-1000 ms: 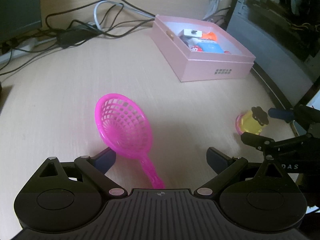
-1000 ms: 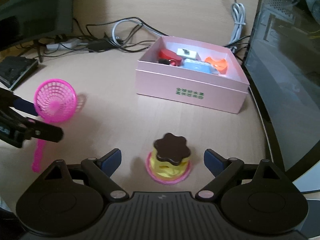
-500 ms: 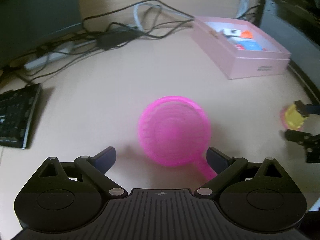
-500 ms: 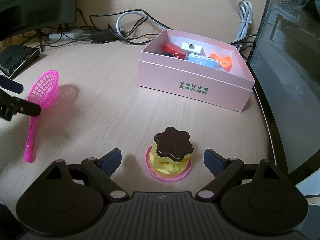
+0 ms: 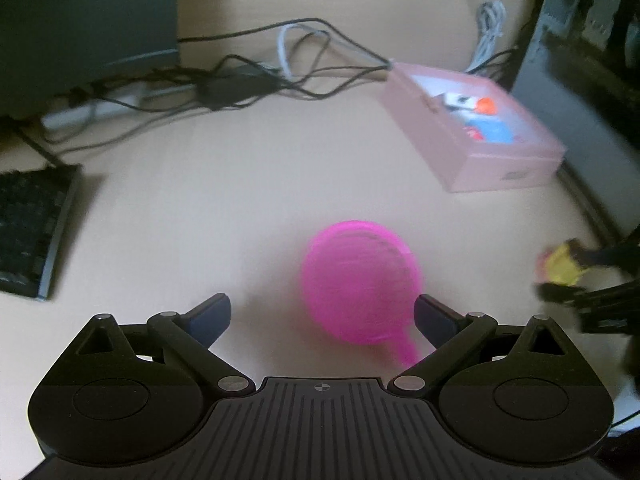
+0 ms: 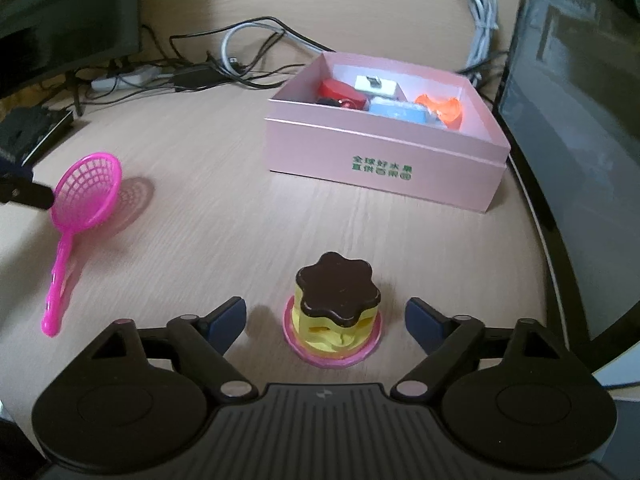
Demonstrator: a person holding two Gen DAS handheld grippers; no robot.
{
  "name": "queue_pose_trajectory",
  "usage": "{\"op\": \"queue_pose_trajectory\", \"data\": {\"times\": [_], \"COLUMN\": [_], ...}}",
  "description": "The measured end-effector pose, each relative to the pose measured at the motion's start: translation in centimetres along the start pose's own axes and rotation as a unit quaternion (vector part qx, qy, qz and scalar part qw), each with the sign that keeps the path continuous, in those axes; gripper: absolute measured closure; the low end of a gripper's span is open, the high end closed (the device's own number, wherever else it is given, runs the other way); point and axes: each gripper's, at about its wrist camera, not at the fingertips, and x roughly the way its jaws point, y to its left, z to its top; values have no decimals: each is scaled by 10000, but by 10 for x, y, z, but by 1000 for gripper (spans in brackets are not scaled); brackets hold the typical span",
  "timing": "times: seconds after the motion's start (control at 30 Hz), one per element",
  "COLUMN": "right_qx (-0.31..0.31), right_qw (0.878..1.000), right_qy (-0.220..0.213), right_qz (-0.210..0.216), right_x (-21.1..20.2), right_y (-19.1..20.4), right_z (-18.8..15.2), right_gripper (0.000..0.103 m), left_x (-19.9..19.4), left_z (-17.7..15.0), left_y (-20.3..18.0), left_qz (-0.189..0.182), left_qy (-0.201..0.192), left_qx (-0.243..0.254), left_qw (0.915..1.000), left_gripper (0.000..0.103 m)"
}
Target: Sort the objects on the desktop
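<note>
The pudding toy [image 6: 338,314] stands upright on the bench [image 6: 224,240], between the jaws of the right gripper [image 6: 326,318]. The jaws are closing around it; a gap remains on both sides, so the pads do not yet press on the toy. One second ago the jaws stood wider. The toy has kept its place on the bench.

The pink strainer [image 6: 82,200] lies on the bench well left of the toy, its handle pointing toward the near edge. In the left wrist view the strainer [image 5: 362,282] is blurred and sits between the jaws of the left gripper [image 5: 322,316], nearer the right finger. These jaws stand apart, and the strainer bowl looks close to, or touching, the right finger; the blur does not allow a firm reading. One second ago the strainer bowl lay toward the left finger and the handle ran down the middle; half a second ago the bowl was centred. The view now takes in more of the keyboard [image 5: 30,232] at the left, which was not visible one second ago.

The pink box [image 6: 384,148] stands beyond the toy, apart from it, and holds red, white, blue and orange items. Cables [image 6: 240,64] lie behind the box. A dark computer case [image 6: 580,120] stands to the right.
</note>
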Motion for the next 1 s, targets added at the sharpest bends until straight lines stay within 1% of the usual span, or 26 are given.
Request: {"op": "queue_pose_trajectory", "data": {"times": [0.03, 0.07, 0.1, 0.13, 0.2, 0.3, 0.37, 0.4, 0.43, 0.47, 0.57, 0.6, 0.67, 0.77, 0.83, 0.9, 0.97, 1.0], "right_qx": [59, 75, 70, 56, -3, -105, -88, -81, -67, -48, 84, 112, 97, 5, -48, -110, -114, -73], "right_qw": [10000, 10000, 10000, 10000, 10000, 9999, 9999, 9999, 9999, 10000, 9999, 9997, 9981, 9919, 9876, 9841, 9827, 9832], "right_qy": [37, 17, 14, 24, 51, 67, 109, 111, 93, 71, -63, -193, -602, -1254, -1544, -1736, -1776, -1754], "right_qz": [27, -2, -25, 7, 6, -62, -74, -71, -57, -43, 7, 13, -25, -181, -279, -370, -505, -508], "right_x": [2, 2, 2, 2, 1, -1, -3, -5, -9, -13, -31, -41, -65, -95, -105, -107, -102, -98], "right_y": [-1, 0, 1, 2, 4, 6, 5, 5, 4, 2, -5, -9, -15, -24, -29, -33, -39, -42], "right_z": [0, 0, 1, 2, 2, 1, 2, 3, 5, 7, 22, 30, 53, 88, 108, 122, 130, 132], "right_gripper": [34, 37, 44, 47, 47, 47, 47, 47, 47, 47, 47, 47, 47, 47, 47, 47, 47, 47], "left_x": [3, 7, 11, 17, 30, 42, 47, 48, 50, 51, 46, 41, 25, 4, -2, -1, 3, 5], "left_z": [1, 2, 2, 4, 6, 9, 11, 11, 12, 13, 18, 22, 38, 78, 110, 135, 159, 168], "left_y": [-8, -16, -22, -29, -42, -56, -58, -57, -55, -53, -54, -57, -66, -80, -91, -104, -116, -123], "left_qz": [-18, 20, 99, 203, 386, 717, 845, 844, 832, 811, 594, 483, 278, -53, -279, -398, -550, -560], "left_qy": [-7, -24, -43, -25, 65, 108, 147, 162, 183, 226, 248, 172, -123, -647, -914, -1079, -1246, -1373], "left_qx": [-28, -62, -130, -221, -260, 10, 134, 142, 129, 131, 212, 319, 587, 644, 588, 534, 564, 619], "left_qw": [10000, 10000, 9999, 9995, 9989, 9974, 9962, 9962, 9963, 9964, 9977, 9982, 9978, 9958, 9937, 9919, 9891, 9870], "left_gripper": [2, 2, 2, 2, 2, 2, 2, 8, 11, 16, 16, 16, 16, 16, 16, 16, 16, 16]}}
